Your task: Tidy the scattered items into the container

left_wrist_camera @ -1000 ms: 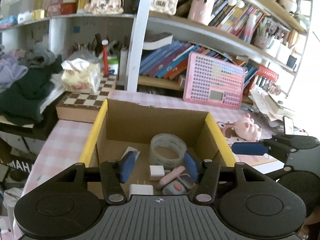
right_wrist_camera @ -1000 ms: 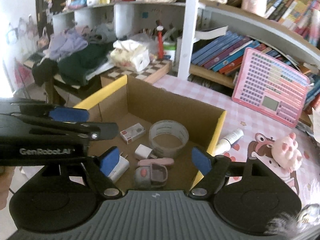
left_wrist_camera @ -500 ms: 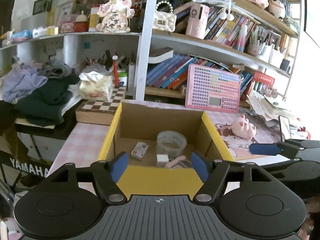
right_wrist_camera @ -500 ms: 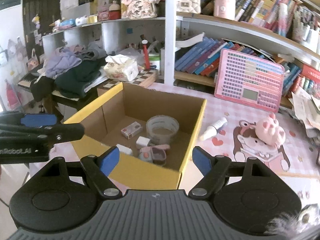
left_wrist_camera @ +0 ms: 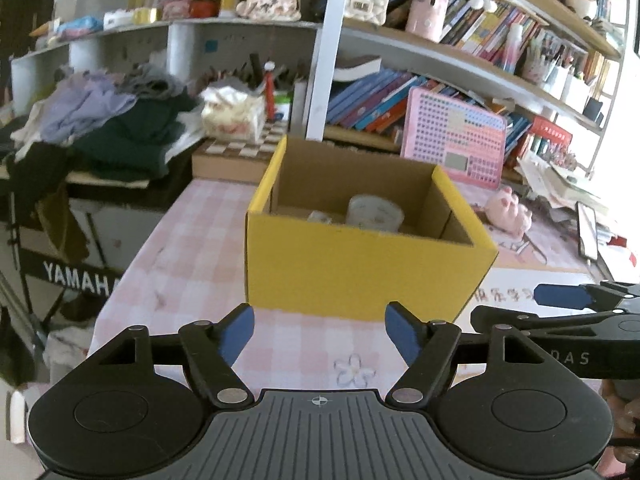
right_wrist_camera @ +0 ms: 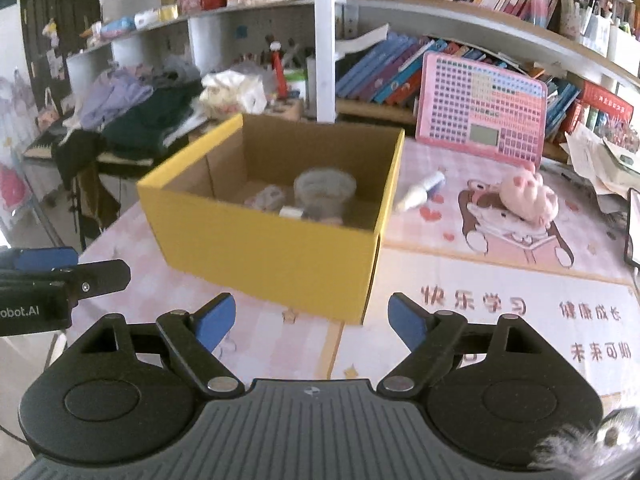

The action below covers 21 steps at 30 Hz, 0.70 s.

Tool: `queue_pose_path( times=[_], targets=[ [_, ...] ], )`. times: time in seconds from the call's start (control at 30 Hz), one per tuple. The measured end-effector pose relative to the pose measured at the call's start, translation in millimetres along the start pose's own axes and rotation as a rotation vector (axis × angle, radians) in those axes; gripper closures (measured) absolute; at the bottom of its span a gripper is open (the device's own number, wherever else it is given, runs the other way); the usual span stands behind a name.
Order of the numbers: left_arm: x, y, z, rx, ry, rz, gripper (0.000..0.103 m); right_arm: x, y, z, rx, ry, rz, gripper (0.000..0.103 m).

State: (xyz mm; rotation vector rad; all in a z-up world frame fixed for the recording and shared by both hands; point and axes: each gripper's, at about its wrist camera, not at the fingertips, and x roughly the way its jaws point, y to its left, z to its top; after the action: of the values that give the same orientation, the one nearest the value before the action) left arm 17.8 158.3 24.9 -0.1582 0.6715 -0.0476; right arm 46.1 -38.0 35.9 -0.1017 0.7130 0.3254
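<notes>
A yellow cardboard box point(left_wrist_camera: 360, 268) point(right_wrist_camera: 260, 256) stands on the pink table ahead of both grippers. Inside it I see a roll of clear tape point(left_wrist_camera: 374, 212) point(right_wrist_camera: 324, 188) and a few small, blurred white and pink items point(right_wrist_camera: 280, 206). A white tube point(right_wrist_camera: 420, 194) lies on the table just right of the box, and a pink plush toy point(right_wrist_camera: 528, 196) point(left_wrist_camera: 508, 210) lies farther right. My left gripper point(left_wrist_camera: 320, 322) is open and holds nothing. The jaws of my right gripper point(right_wrist_camera: 310, 312) are opening with nothing between them. Both hang short of the box's near wall.
A pink toy keyboard point(right_wrist_camera: 480, 108) leans against the bookshelf behind the box. A chessboard point(left_wrist_camera: 236, 148) and a tissue pack point(left_wrist_camera: 232, 116) sit at the back left, by a pile of clothes point(left_wrist_camera: 120, 128). A phone point(left_wrist_camera: 586, 236) lies at the right. The table's left edge point(left_wrist_camera: 132, 256) drops off.
Both grippers have drawn back from above the box, so its yellow near wall now shows and the contents look farther off. The left jaws have spread wider, the right ones slightly.
</notes>
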Motion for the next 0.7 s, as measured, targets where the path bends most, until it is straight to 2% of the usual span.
queue_pose_path(
  times=[0.2, 0.3, 0.47, 0.7],
  targets=[
    [4, -3, -15, -0.012, 0.084, -0.031, 0.028, -6, 5, -15, -0.020, 0.033, -0.016, 0.019],
    [5, -8, -20, 0.000, 0.112, -0.043, 0.017, -8, 5, -24, -0.027, 0.058, -0.024, 0.017],
    [8, -18, -32, 0.034, 0.166, -0.067, 0.017, -9, 5, -39, -0.026, 0.111, -0.059, 0.014],
    [16, -32, -44, 0.100, 0.234, -0.100, 0.017, -8, -6, -54, 0.036, 0.179, -0.092, 0.013]
  ],
)
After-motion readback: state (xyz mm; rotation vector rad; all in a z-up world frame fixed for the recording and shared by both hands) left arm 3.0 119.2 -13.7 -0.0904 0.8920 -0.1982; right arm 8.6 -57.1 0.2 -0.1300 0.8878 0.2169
